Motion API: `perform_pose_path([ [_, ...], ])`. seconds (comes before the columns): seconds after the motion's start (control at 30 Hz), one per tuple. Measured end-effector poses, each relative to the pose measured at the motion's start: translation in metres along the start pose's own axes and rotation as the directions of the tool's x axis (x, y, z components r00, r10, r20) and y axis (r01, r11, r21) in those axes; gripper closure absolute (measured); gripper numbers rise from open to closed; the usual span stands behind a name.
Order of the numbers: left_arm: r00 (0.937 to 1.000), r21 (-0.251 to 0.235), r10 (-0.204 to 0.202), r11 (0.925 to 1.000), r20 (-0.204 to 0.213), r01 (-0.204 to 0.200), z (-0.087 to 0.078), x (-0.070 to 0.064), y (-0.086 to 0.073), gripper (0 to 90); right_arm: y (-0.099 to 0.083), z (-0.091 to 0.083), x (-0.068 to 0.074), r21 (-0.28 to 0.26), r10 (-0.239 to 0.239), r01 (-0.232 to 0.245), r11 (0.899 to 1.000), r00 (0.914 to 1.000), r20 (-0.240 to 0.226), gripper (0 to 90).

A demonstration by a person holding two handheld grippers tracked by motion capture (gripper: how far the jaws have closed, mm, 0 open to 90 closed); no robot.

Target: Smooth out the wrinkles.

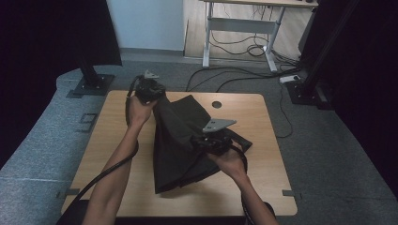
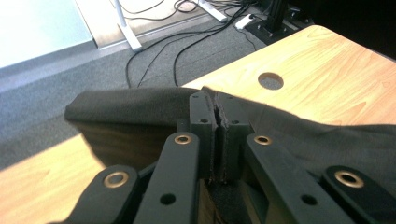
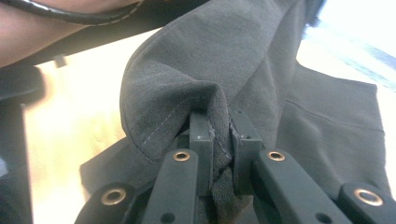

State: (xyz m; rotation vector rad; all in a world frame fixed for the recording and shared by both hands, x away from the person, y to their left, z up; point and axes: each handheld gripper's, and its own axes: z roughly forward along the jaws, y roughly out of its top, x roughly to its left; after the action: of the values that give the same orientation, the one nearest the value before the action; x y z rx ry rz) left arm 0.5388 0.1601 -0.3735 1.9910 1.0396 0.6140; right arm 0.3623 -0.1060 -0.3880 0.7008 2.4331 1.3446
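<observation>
Dark cloth (image 1: 180, 140) hangs lifted over the wooden table (image 1: 263, 136), stretched between 2 grippers. Left gripper (image 1: 151, 96) pinches its edge at 11 o'clock; right gripper (image 1: 211, 143) clamps a fold at 4 o'clock.

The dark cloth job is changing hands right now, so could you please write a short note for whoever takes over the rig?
Left claw: shut on the cloth at its far edge, near the table's far left corner, lifted off the wood.
Right claw: shut on a bunched, stitched edge of the cloth, over the middle of the table.
Cloth: dark, partly raised between the two claws, its near part resting on the table.
Done: both grips are set.
Left: probably spread or fold the cloth, lay it flat, then open both claws. Keep both grips until it is down.
</observation>
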Motion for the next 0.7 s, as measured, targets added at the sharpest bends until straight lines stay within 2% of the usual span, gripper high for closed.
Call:
perform_pose_path([
  [0.07, 0.9999, 0.006, 0.017, 0.9998, -0.001, -0.017, 0.011, -0.007, 0.007, 86.6, -0.004, -0.007, -0.01, 0.001, 0.02, -0.02, 1.0, 0.9994, 0.026, 81.9],
  [0.1, 0.9997, 0.01, 0.024, 0.9997, 0.0, -0.024, 0.016, -0.01, 0.009, 86.7, -0.01, -0.014, -0.021, 0.001, 0.043, -0.044, 0.999, 0.9977, 0.052, 81.8],
  [0.17, 0.9992, 0.019, 0.039, 0.999, 0.005, -0.039, 0.03, -0.017, 0.014, 86.7, -0.014, -0.017, -0.026, 0.004, 0.054, -0.055, 0.999, 0.9964, 0.065, 81.8],
  [0.37, 0.9962, 0.049, 0.087, 0.9949, 0.006, -0.087, 0.082, -0.045, 0.021, 86.7, -0.044, -0.023, -0.058, 0.033, 0.132, -0.138, 0.99, 0.9823, 0.132, 81.5],
  [0.5, 0.9953, 0.082, 0.095, 0.992, 0.017, -0.096, 0.115, -0.059, 0.014, 86.6, -0.071, -0.018, -0.078, 0.063, 0.191, -0.204, 0.977, 0.9676, 0.165, 80.7],
  [0.63, 0.9961, 0.129, 0.082, 0.988, 0.034, -0.086, 0.148, -0.067, -0.002, 85.6, -0.102, -0.01, -0.097, 0.091, 0.257, -0.278, 0.956, 0.9471, 0.192, 78.8],
  [0.7, 0.9959, 0.136, 0.086, 0.9867, 0.029, -0.089, 0.157, -0.07, -0.01, 81.8, -0.116, -0.006, -0.104, 0.106, 0.28, -0.307, 0.946, 0.9365, 0.211, 76.1],
])
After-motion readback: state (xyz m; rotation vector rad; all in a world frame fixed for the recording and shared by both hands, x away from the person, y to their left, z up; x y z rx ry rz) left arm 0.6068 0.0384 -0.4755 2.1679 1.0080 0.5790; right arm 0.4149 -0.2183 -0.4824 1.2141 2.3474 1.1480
